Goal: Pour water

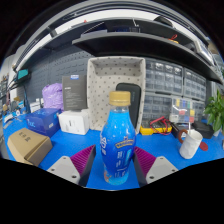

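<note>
This looks like a workshop or a lab room. A blue table holds boxes and small tools, and behind it stands a white board full of little holes for hanging things. Next to that is a grey cabinet with many tiny drawers, and long shelves run overhead.

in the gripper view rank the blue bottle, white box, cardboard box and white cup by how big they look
1. Blue bottle, nearest, between the hand-held gripper fingers, so unsure
2. Cardboard box
3. White box
4. White cup, about like the white box
</note>
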Demonstrator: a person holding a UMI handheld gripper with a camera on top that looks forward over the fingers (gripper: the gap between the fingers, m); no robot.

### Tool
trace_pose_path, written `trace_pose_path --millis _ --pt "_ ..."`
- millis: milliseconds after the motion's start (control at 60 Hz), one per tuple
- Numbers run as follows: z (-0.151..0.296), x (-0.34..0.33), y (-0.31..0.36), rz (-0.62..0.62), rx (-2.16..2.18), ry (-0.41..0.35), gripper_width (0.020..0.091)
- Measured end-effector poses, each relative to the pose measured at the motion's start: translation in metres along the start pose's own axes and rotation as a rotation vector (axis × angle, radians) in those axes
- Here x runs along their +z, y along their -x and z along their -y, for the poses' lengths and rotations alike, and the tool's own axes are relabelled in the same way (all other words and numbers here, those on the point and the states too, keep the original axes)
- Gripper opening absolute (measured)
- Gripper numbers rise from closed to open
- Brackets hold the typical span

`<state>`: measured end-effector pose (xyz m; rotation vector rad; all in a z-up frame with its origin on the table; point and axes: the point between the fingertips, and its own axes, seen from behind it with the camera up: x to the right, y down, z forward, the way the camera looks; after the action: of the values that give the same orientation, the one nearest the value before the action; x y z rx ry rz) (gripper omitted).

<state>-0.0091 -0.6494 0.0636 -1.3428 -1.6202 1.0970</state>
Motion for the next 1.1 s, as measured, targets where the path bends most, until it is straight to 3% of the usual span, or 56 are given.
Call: trace_pose_path --millis 50,67,100,217,283,433,633,800,1100 --pt "0.003 0.005 -0.006 -0.026 0.002 -0.022 0.0664" --pt "0.004 0.007 -0.008 -0.036 0.000 -0.031 0.0593" --pt "0.004 0.009 -0.011 -0.050 -0.008 -0.039 0.0516" --pt "0.007 0.013 -0.012 -0.053 -0.020 -0.075 0.0455" --pt "0.007 0.014 -0.012 -0.059 -0.027 -0.096 0.0368" --pt "0.008 0.014 -0.013 -0.049 0.001 -0.109 0.0365" --pt "0.010 0.017 -0.029 -0.010 0.174 -0.057 0.0363" --pt "0.027 0.016 -0.078 -0.027 0.544 -0.022 0.0365" --pt "0.059 0.019 -0.163 0.037 1.289 -0.029 0.0363"
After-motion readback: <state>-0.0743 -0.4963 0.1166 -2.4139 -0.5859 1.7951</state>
